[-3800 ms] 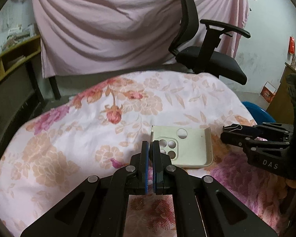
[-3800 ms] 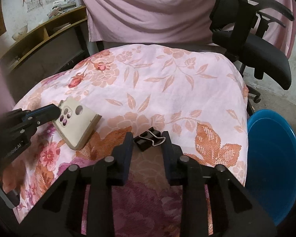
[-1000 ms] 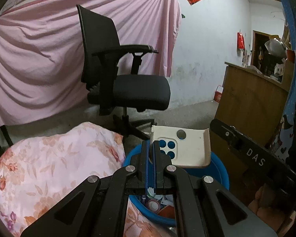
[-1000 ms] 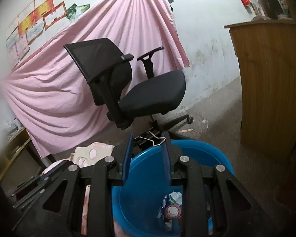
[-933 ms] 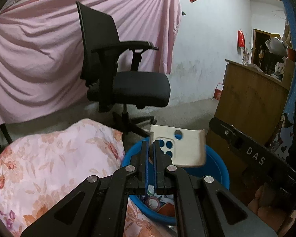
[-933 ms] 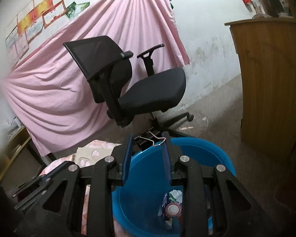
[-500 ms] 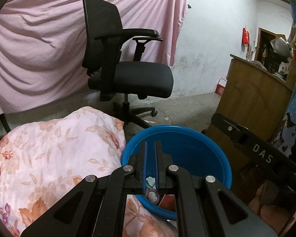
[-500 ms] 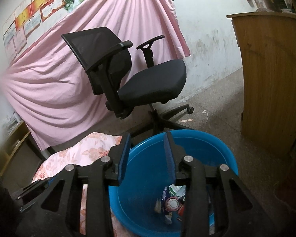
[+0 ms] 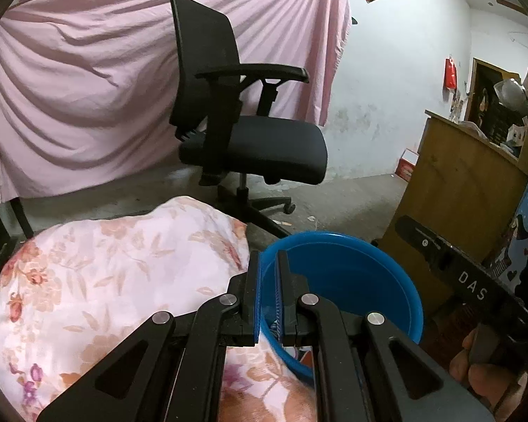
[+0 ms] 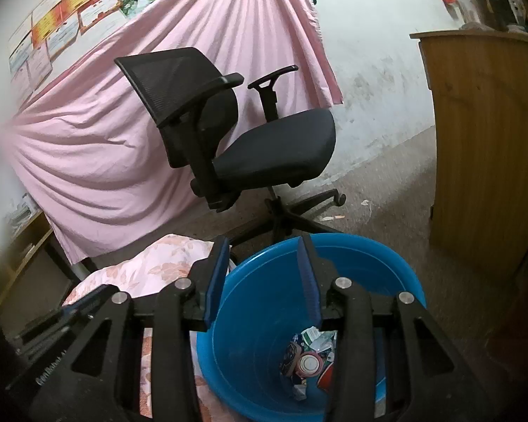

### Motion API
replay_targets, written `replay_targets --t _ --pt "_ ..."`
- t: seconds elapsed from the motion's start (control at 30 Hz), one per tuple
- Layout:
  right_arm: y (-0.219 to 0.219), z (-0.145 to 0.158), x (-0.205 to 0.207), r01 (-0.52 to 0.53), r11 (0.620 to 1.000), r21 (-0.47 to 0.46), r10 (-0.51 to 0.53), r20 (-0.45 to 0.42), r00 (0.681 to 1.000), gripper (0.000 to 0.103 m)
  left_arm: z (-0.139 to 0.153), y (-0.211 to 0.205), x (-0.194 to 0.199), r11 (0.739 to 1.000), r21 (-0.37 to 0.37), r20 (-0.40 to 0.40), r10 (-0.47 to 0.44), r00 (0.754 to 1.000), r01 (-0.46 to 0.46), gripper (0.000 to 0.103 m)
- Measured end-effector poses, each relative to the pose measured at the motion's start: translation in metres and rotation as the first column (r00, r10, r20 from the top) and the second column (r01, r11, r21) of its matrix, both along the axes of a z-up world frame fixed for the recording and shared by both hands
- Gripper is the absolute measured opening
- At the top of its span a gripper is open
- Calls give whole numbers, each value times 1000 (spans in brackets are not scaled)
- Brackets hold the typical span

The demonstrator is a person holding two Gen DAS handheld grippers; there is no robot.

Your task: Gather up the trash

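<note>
Both loads are gone from the tongs since a second ago: the cream phone case no longer hangs from the left gripper [image 9: 268, 283] and the black binder clip no longer sits in the right gripper [image 10: 262, 283]. Left gripper's blue pads now stand almost pressed together with only a thin slit between them and nothing in it. Right gripper's jaws have just been opening and are spread apart, empty, with the bucket's inside showing through the gap.

Directly beyond both pairs of fingers sits the blue bucket [image 10: 401, 274], on the floor just beside the edge of the floral quilt [image 9: 98, 274]. At the bucket's bottom lies a small heap of trash [image 10: 311, 355]: wrappers, a round lid-like piece, scraps. Neither the case nor the clip can be picked out in that heap from either view, though with both grippers poised over the rim it is a fair judgement that they dropped in.

From the left wrist view the right gripper's black arm [image 9: 454, 263] reaches across at the right, over the bucket's far side. Farther out stand a black office chair [image 9: 243, 130], a pink sheet [image 9: 88, 88] hung on the wall, and a wooden cabinet [image 10: 489, 154].

For the task, this drop looks complete; what the quilt shows here carries no further trash, though most of it lies out of view.
</note>
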State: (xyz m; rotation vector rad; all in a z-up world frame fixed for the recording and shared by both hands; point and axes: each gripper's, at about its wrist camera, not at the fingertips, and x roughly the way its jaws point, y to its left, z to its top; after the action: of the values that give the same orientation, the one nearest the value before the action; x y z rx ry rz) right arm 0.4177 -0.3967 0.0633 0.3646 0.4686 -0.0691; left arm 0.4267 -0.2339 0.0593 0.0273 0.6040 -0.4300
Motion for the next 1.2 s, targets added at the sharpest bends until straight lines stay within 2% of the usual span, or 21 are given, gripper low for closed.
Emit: replay_targets --t 0.1,0.17,0.23,0.3,0.43,0.5,0.63,0.77,0.9,1.2 --pt "4 2 0 -10 1000 -15 10 0 1000 61 5 10 -4 1000 0 6 13 1000 -13 9" --pt "9 4 0 -12 1000 -24 12 1 1000 64 8 18 -6 1000 -14 12 25 1000 -24 27" --pt "12 6 -1 -15 999 -33 15 7 1000 71 11 27 -9 998 -40 19 40 999 -39 41" --pt "16 9 -3 -17 999 -46 18 15 1000 76 16 39 -12 996 -69 26 62 998 -60 44" --pt "23 13 -5 -21 998 -61 22 24 999 89 24 58 -20 993 -75 38 96 995 -93 49" --pt "26 14 -8 -24 997 -68 26 27 999 93 29 67 -26 991 -81 49 111 993 -107 57" --pt "34 18 -18 -28 996 -88 32 41 999 103 35 91 -39 981 -123 71 157 985 -147 86" --pt "44 23 -33 -36 993 -113 43 66 997 103 39 114 -55 970 -155 101 202 974 -185 97" --pt "58 27 -58 -42 985 -165 62 114 992 103 41 130 -73 969 -148 136 219 966 -199 98" --pt "86 35 -117 -61 975 -215 103 191 976 103 40 159 -123 957 -172 177 265 948 -235 100"
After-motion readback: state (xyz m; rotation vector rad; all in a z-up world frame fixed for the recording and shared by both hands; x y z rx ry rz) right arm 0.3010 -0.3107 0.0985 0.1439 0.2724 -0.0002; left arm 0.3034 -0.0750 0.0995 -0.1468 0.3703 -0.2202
